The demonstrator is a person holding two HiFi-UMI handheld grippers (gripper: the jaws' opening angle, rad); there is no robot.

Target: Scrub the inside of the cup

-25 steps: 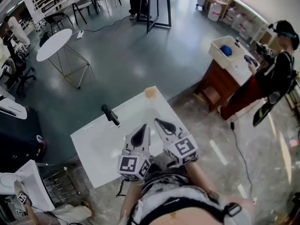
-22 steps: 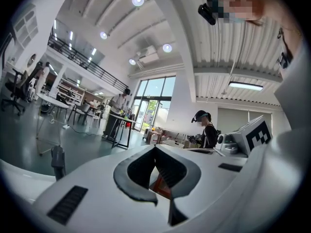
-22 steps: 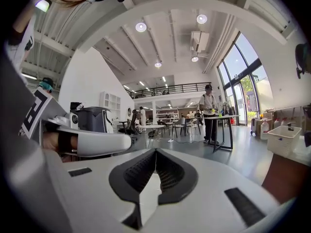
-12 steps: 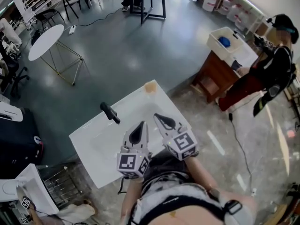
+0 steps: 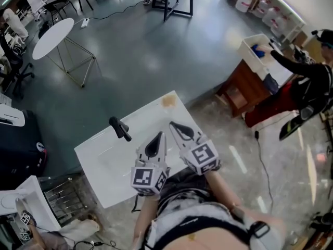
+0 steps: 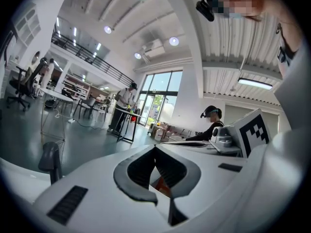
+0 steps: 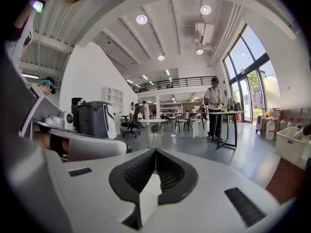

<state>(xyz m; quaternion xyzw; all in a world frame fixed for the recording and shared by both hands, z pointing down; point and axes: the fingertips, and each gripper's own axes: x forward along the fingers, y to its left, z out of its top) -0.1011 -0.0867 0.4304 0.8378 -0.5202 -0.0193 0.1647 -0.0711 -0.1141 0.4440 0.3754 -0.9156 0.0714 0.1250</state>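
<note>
Both hand-held grippers are held side by side above the near part of a white sink (image 5: 99, 163). The left gripper (image 5: 156, 141) is seen with its jaws brought fully together, and nothing is gripped between them. The right gripper (image 5: 177, 128) is likewise closed tight and empty, its tips set slightly farther over the basin. A black faucet (image 5: 119, 128) is mounted on the sink's far left rim, near the left gripper's tips but apart from them. A small tan object (image 5: 167, 101) is placed on the sink's far corner, well apart from both grippers. Whether it is the cup cannot be told.
</note>
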